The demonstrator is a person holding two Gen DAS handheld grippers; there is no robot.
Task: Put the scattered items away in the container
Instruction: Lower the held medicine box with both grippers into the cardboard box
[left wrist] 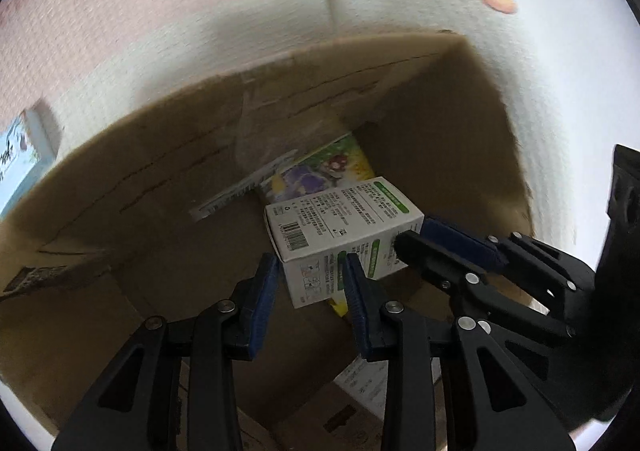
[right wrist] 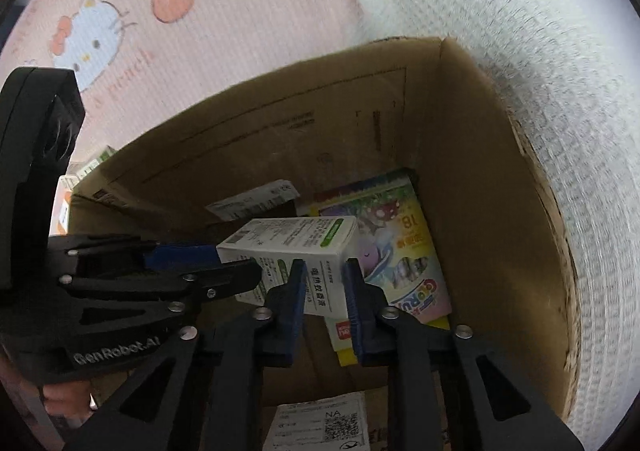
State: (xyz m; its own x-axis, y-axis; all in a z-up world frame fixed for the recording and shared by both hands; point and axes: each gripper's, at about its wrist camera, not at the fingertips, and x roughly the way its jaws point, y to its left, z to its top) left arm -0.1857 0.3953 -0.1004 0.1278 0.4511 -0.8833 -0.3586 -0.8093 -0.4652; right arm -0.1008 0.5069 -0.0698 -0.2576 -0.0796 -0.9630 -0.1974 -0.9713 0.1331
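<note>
Both grippers reach down into cardboard box (left wrist: 460, 91). Left gripper (left wrist: 312, 283) jaws apart, straddling near edge of white-green carton (left wrist: 344, 223); contact unclear. Right gripper (right wrist: 324, 291) clenched on same carton, entering at 3 o'clock in left view. Carton rests atop colourful crayon pack (right wrist: 404, 247), box's far corner, 12 o'clock.

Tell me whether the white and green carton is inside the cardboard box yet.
Inside. The white and green carton sits below the cardboard box walls, tilted over a colourful crayon pack.
</note>
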